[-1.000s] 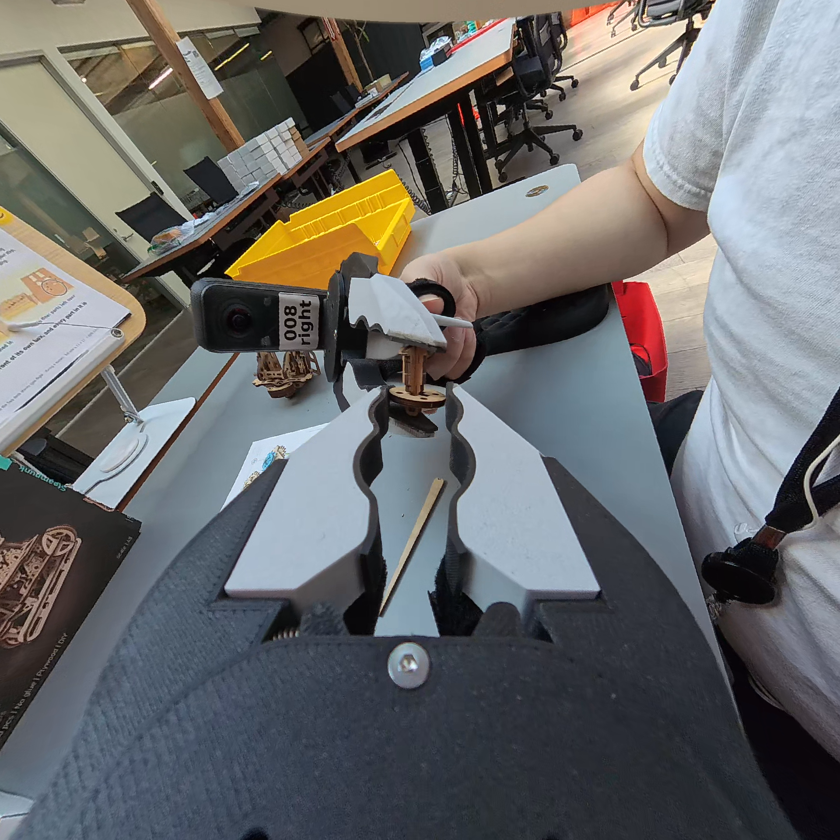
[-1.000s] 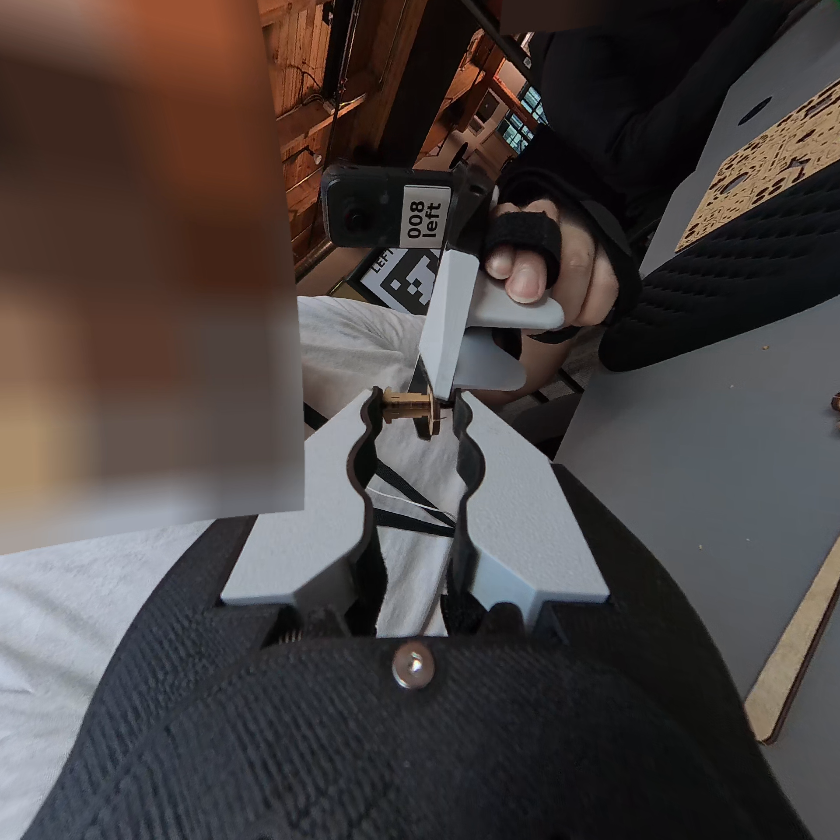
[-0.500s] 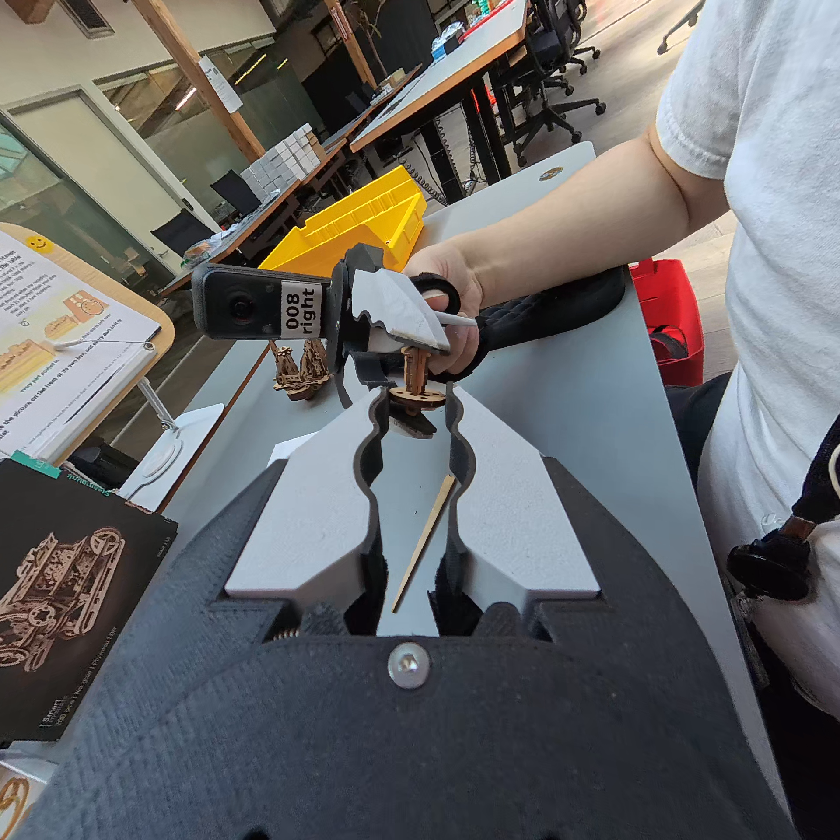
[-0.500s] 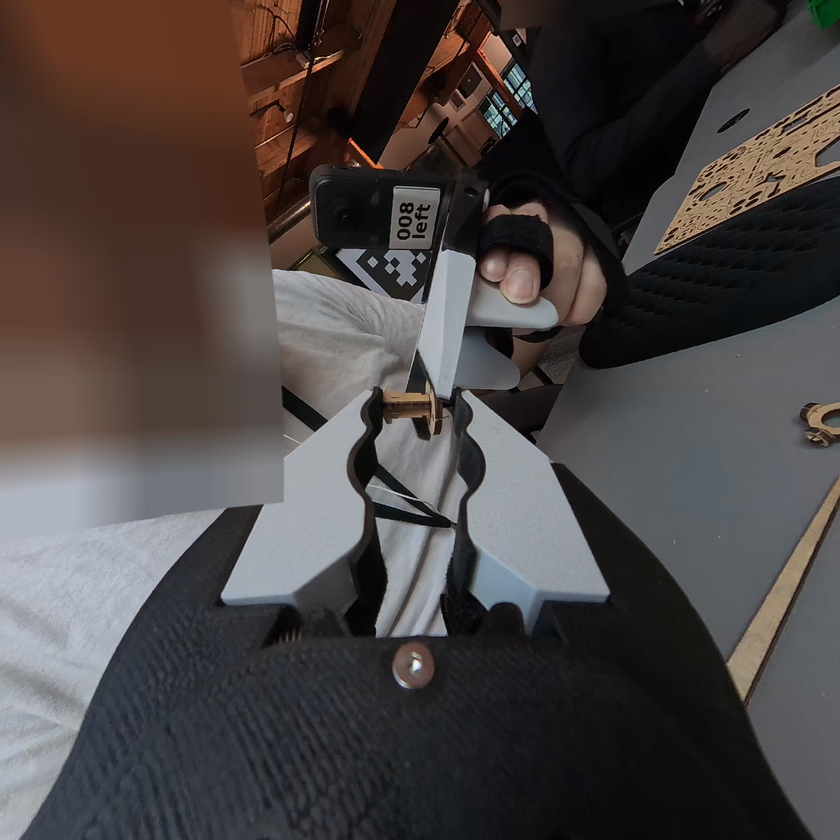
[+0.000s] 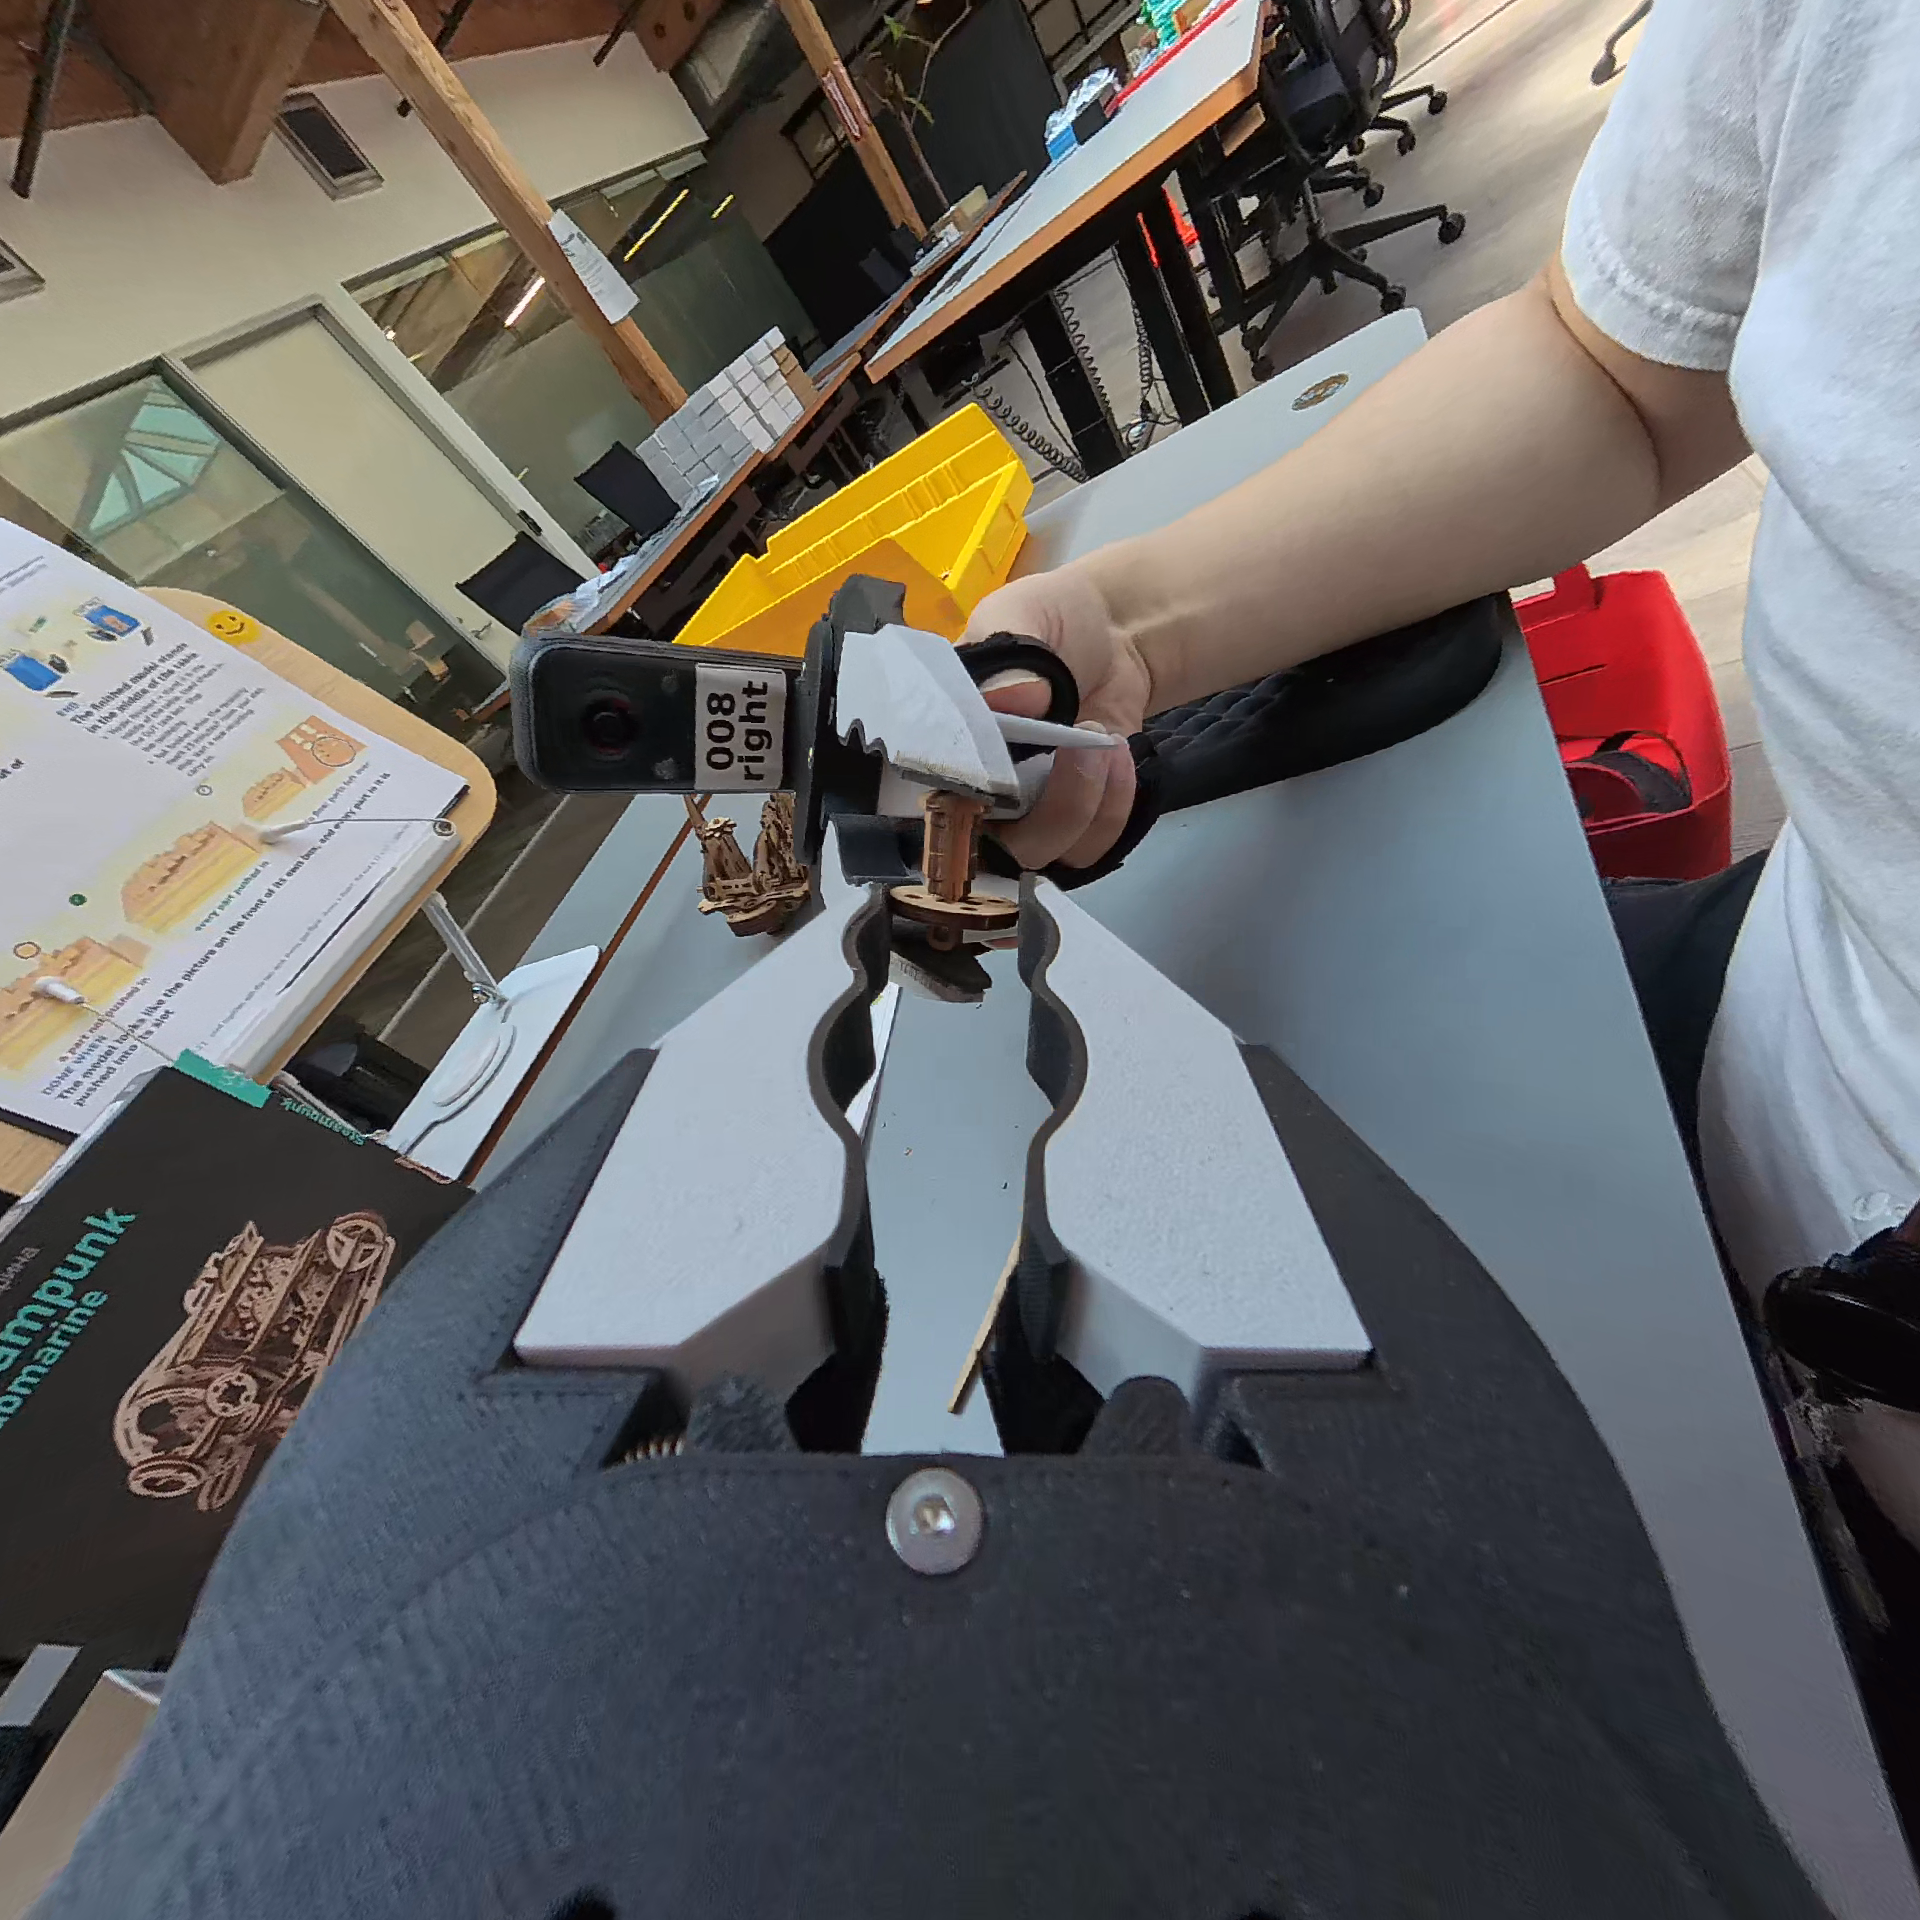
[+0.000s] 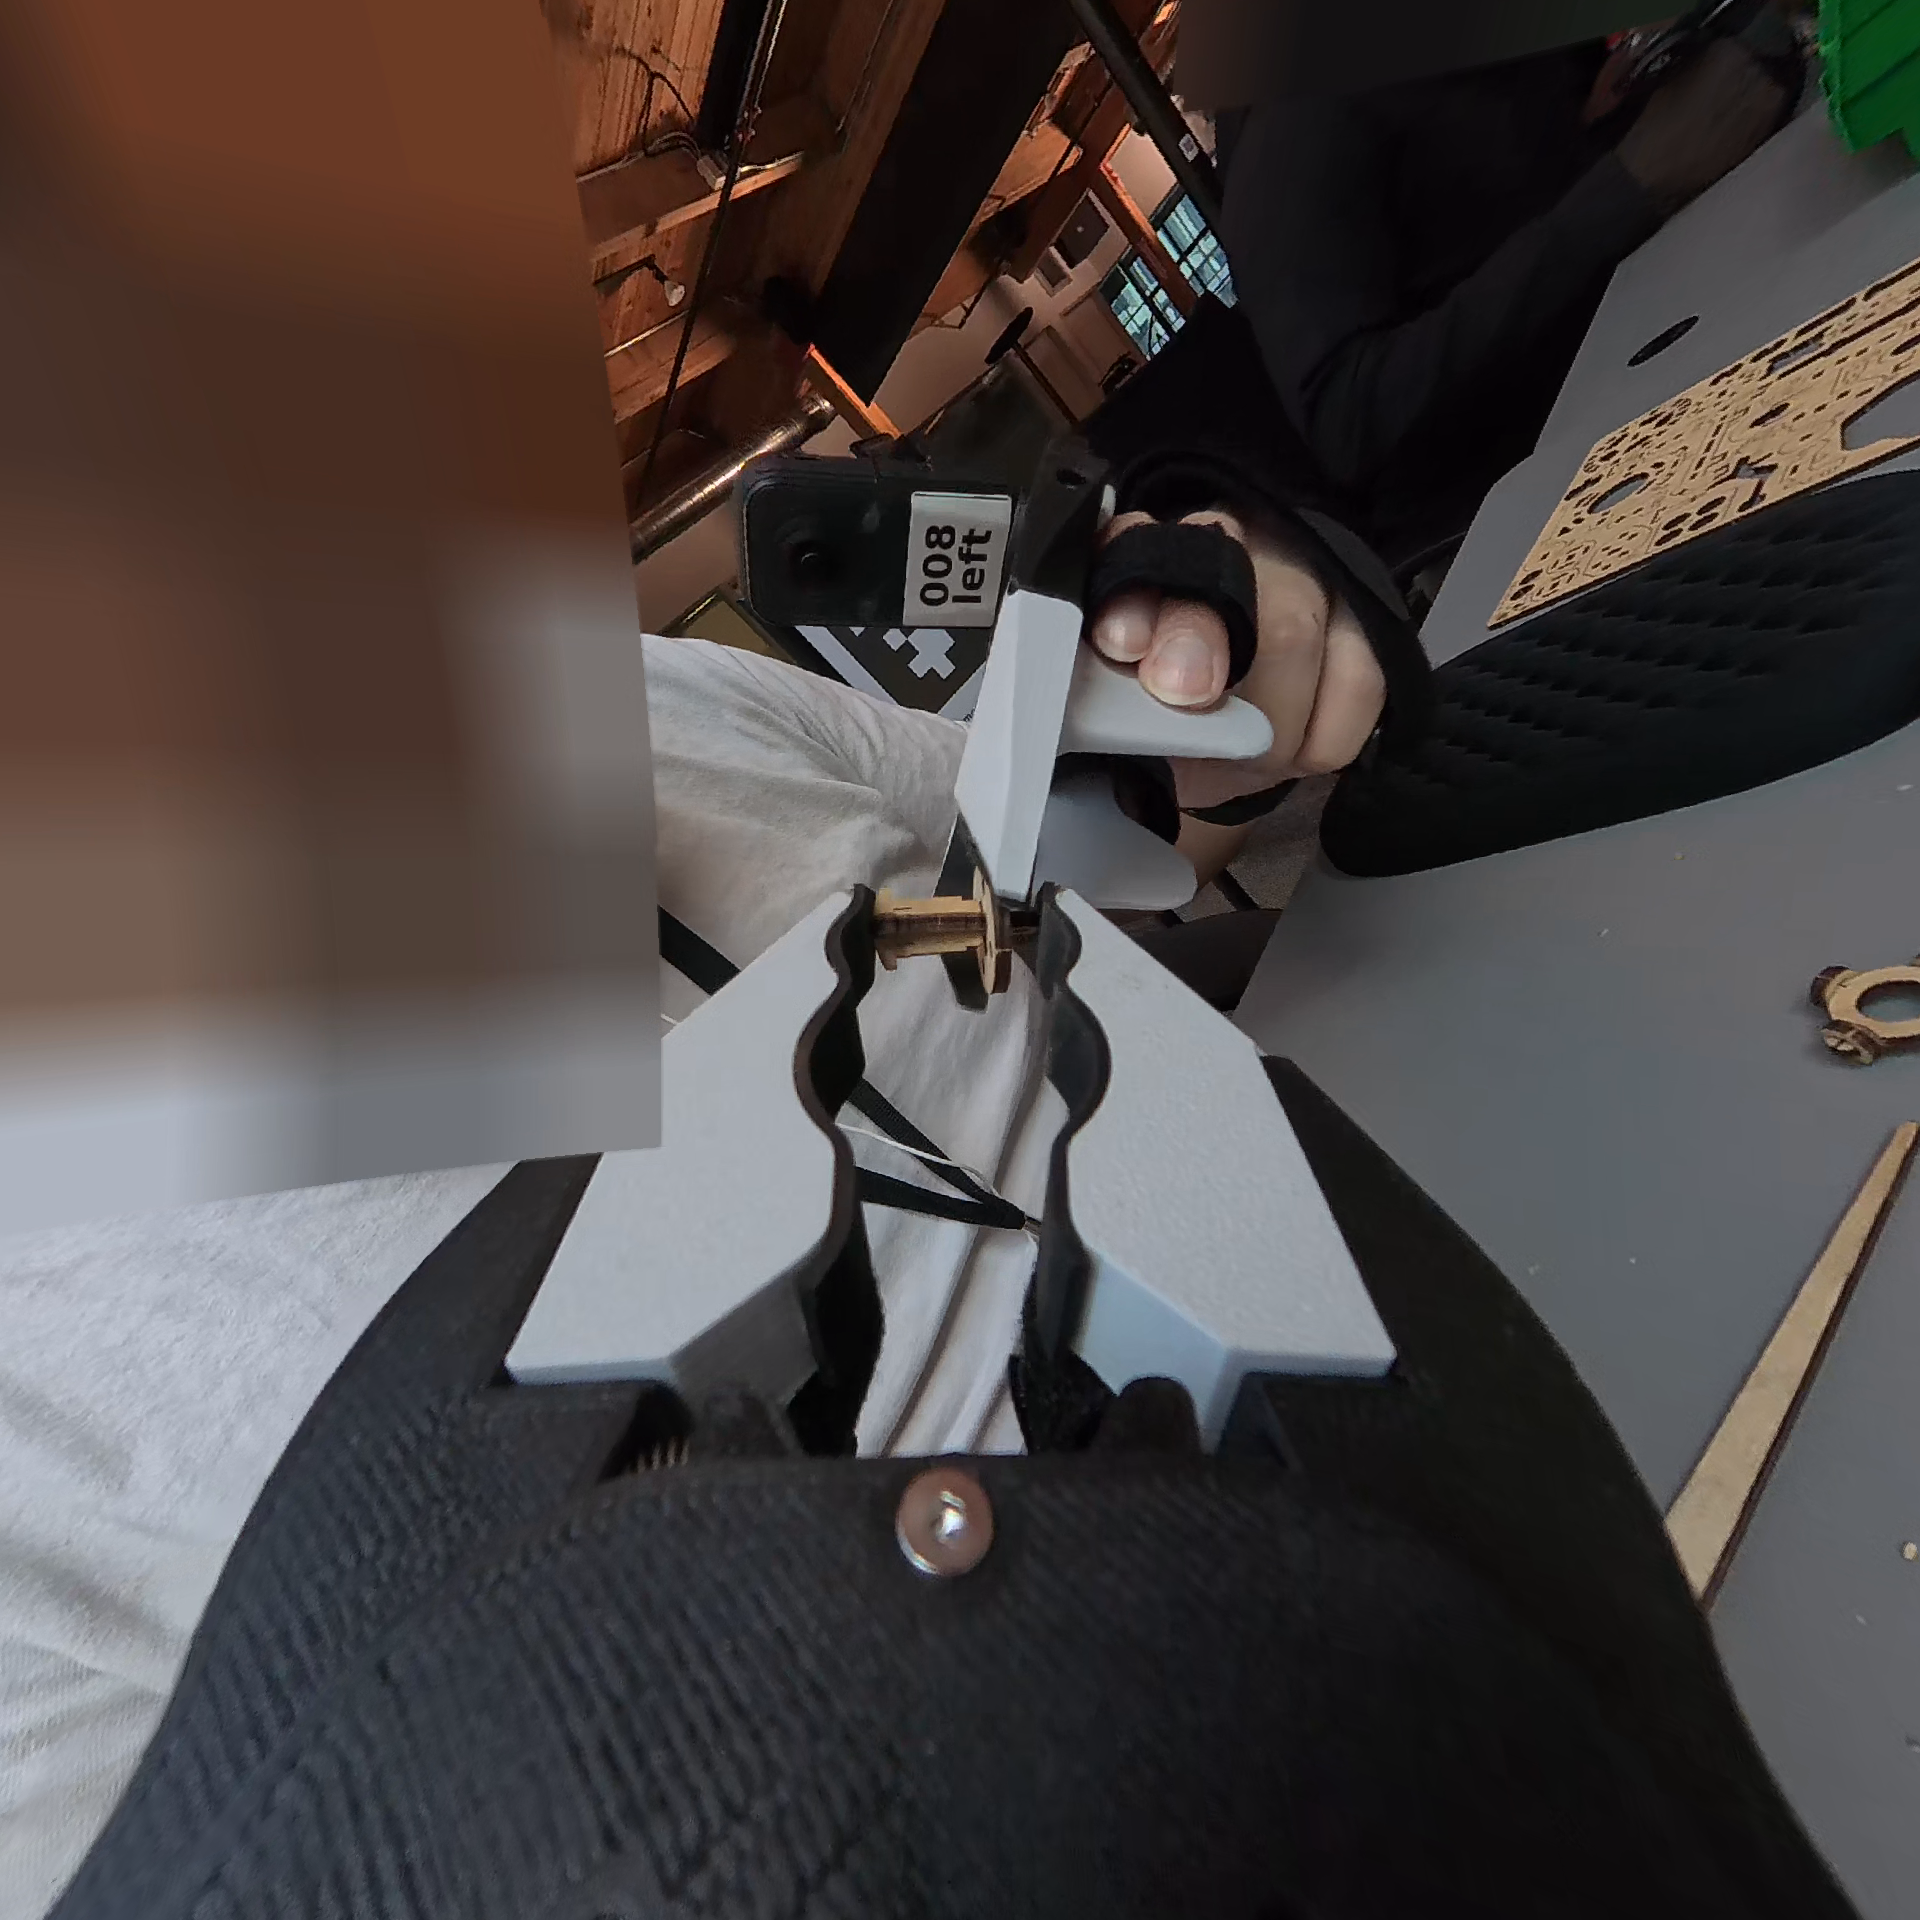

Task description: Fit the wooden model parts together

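Note:
A small wooden axle with a round disc [image 6: 930,928] is held in the air between both grippers. My right gripper [image 6: 956,925] is shut on it end to end, with the axle running across between its fingertips. My left gripper [image 5: 951,914] is shut on the disc's rim [image 5: 951,912]. The axle [image 5: 948,842] stands up from the disc into the right gripper, which reaches in from above in the left wrist view. In the right wrist view the left gripper's fingers [image 6: 1023,748] come down onto the disc from above.
On the grey table [image 5: 1351,1039] are a thin wooden stick [image 5: 987,1320], a small wooden ship model [image 5: 748,873], a yellow bin [image 5: 883,530], an instruction sheet on a stand [image 5: 156,831] and a black box [image 5: 156,1351]. A wooden parts sheet [image 6: 1714,457], ring part [image 6: 1870,1013], strip [image 6: 1797,1351]. Less than 4 cm separates the two grippers' tips.
Both grippers keep their hold on the wooden piece. The joined pair has shifted a little, and both views have swung, showing more of the room and table.

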